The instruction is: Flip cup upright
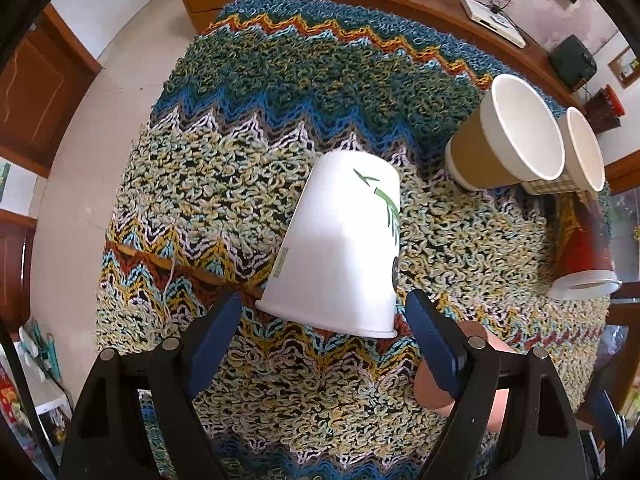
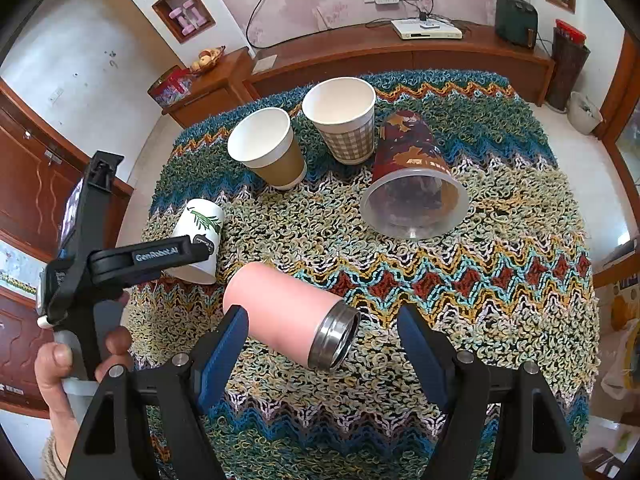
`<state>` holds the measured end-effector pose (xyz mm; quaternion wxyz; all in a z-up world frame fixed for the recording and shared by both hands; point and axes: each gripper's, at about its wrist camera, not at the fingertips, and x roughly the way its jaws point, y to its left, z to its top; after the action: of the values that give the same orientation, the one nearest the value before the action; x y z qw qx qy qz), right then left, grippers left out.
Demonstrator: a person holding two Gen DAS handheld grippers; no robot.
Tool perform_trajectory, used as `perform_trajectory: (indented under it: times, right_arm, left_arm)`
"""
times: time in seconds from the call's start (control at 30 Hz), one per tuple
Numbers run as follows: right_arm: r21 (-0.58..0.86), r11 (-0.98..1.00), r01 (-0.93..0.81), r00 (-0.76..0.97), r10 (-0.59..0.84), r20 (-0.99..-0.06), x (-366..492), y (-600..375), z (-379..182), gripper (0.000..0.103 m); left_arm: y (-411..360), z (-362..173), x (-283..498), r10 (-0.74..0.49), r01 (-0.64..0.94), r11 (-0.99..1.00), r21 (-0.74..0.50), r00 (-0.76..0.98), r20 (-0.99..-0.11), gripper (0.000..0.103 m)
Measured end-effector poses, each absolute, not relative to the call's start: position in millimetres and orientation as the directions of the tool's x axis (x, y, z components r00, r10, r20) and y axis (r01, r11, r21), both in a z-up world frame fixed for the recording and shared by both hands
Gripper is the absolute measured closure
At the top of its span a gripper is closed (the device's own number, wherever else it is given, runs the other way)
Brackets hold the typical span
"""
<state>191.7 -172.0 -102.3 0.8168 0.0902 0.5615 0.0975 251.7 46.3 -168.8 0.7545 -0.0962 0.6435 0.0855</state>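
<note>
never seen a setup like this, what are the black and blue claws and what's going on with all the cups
The claws are two hand-held grippers, each with a camera looking along its fingers. The left gripper is open around an upside-down white cup, not yet gripping. The right gripper is open around a pink steel tumbler lying on its side. On the knitted table cover stand a brown cup and a checked cup, both upright; a dark red cup is tipped over. Nothing is held.

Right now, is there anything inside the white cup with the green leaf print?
Cannot tell. The white cup stands mouth-down on the knitted cloth, so its inside is covered in both views. Only its outer wall and closed base show; the left tool is open around its rim.
</note>
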Motion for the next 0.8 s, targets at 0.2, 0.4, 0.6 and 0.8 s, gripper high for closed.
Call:
perform_trajectory:
  times: [0.2,0.4,0.6,0.8]
  right_arm:
    - [0.259,0.964,-0.053,0.344,0.261,-0.902,192,-173,-106,0.026]
    - [0.261,0.964,-0.046,0.342,0.260,-0.903,191,-176,-109,0.026]
    - [0.263,0.964,-0.046,0.342,0.263,-0.902,190,-175,-109,0.026]
    - [0.263,0.964,-0.047,0.345,0.263,-0.901,189,-175,-109,0.026]
  left_arm:
    - [47,-183,254,-0.006,-0.287,0.957,-0.044,0.133,-0.991,0.017]
    - [51,-186,258,-0.003,-0.310,0.949,-0.051,0.154,-0.988,0.017]
    - [61,-178,255,0.013,-0.288,0.957,-0.035,0.164,-0.986,0.023]
    - [55,-176,260,0.049,-0.214,0.977,0.013,0.161,-0.986,0.025]
